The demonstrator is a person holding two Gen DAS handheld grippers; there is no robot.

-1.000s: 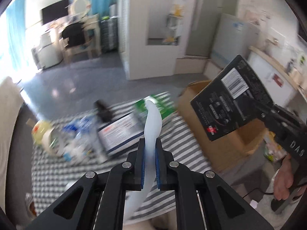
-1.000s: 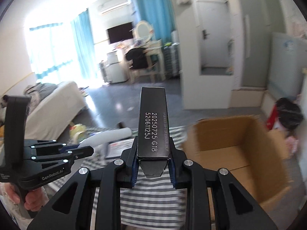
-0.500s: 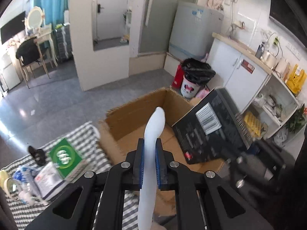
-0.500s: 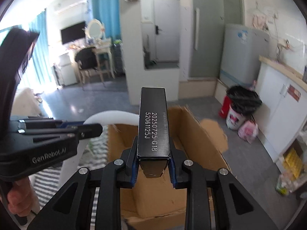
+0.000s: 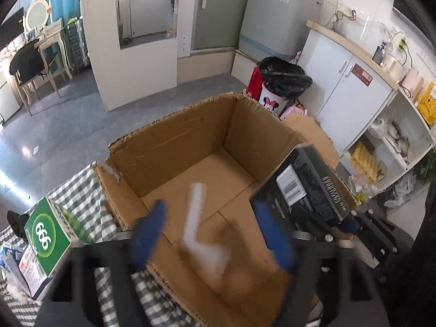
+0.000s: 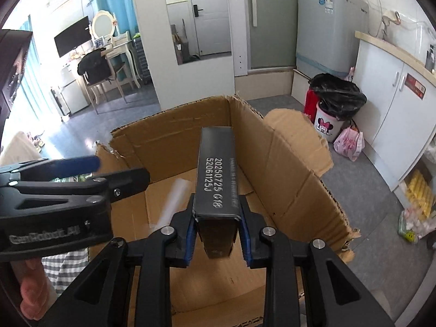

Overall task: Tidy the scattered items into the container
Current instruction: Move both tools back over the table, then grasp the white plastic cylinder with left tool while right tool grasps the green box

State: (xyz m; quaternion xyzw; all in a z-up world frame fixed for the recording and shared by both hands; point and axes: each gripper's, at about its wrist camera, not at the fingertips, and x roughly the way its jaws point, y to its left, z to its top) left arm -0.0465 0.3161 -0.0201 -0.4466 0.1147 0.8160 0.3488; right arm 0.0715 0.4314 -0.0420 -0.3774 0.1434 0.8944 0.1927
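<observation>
Cardboard box (image 5: 174,147), white tube (image 5: 194,212) blurred inside, black carton (image 6: 216,174) gripped

Left gripper (image 5: 209,234): jaws spread wide, blue-padded fingers (image 5: 148,234) apart and blurred, nothing between them; black frame tilted downward. In the right wrist view it sits at the left edge, gripped from below by a bare hand (image 6: 30,286) (fingertips only visible).

Right gripper (image 6: 216,233): jaws closed in, blue pads pressed against both sides of a held black box (image 6: 216,174); fingers point forward and down.

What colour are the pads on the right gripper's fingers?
Blue pads, clearest in the right wrist view, clamped on the black box.
</observation>
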